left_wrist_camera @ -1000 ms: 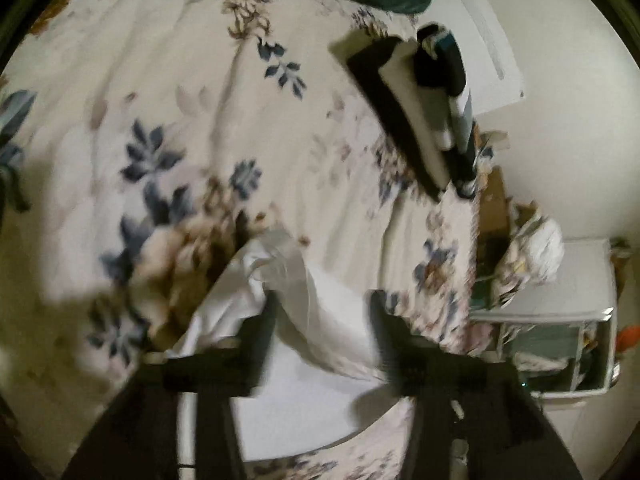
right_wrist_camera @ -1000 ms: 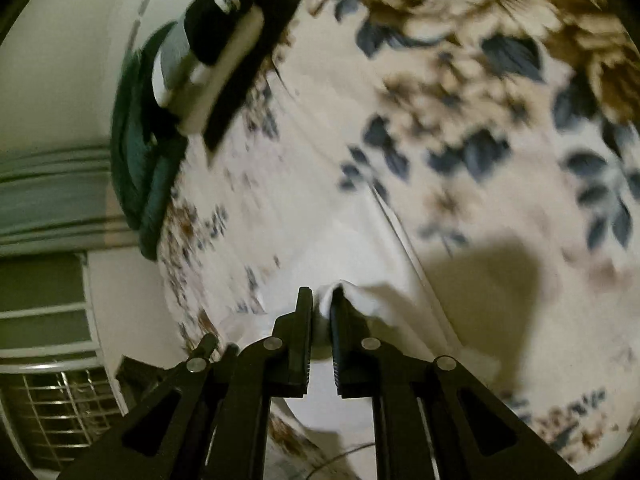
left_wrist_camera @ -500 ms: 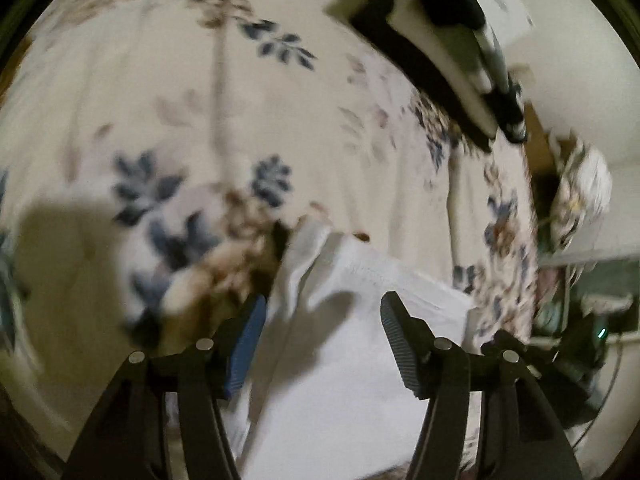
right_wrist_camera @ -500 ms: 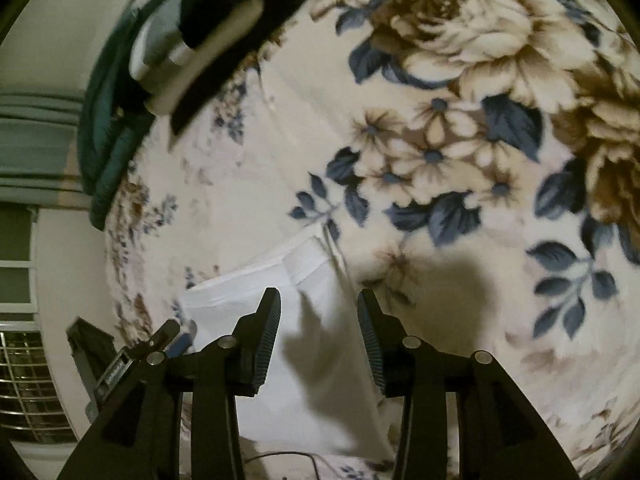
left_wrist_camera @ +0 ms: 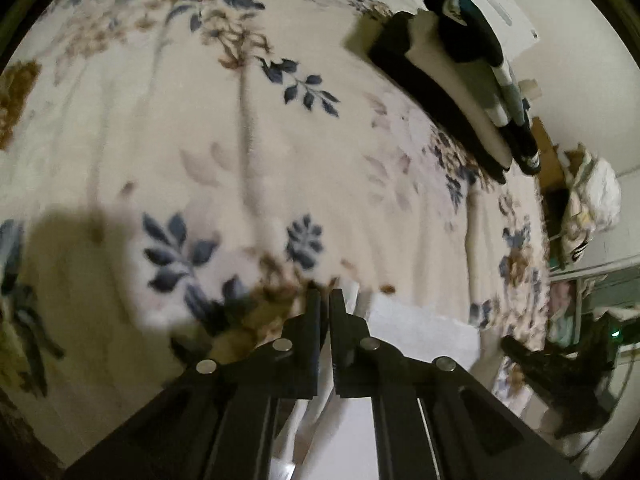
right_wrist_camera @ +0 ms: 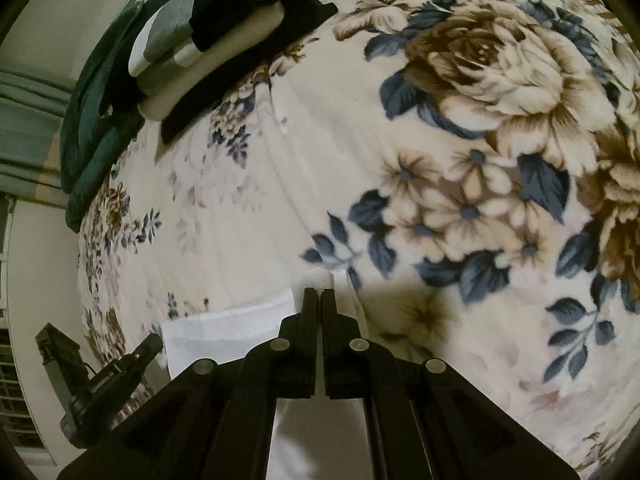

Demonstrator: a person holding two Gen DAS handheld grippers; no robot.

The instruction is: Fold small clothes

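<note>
A white garment [left_wrist_camera: 420, 328] lies flat on the floral blanket [left_wrist_camera: 240, 140] near the bed's edge. My left gripper [left_wrist_camera: 325, 296] is shut on its upper left edge, and white cloth shows below and to the right of the fingers. In the right wrist view the same white garment [right_wrist_camera: 224, 324] spreads to the left, and my right gripper [right_wrist_camera: 319, 294] is shut on its upper corner. A small nub of white cloth sticks out past the tips. Each gripper also shows as a dark shape at the other view's lower side.
A stack of folded clothes [left_wrist_camera: 452, 80] in black, cream and grey sits at the far end of the bed [right_wrist_camera: 216, 40]. A dark green bundle [right_wrist_camera: 92, 120] lies beside it. Past the bed's edge stand shelves and clutter [left_wrist_camera: 592, 200]. The blanket [right_wrist_camera: 440, 160] stretches wide between.
Both grippers have come down onto the garment's top edge and closed; half a second ago each stood open over the cloth. The garment now lies flatter than a second ago.
</note>
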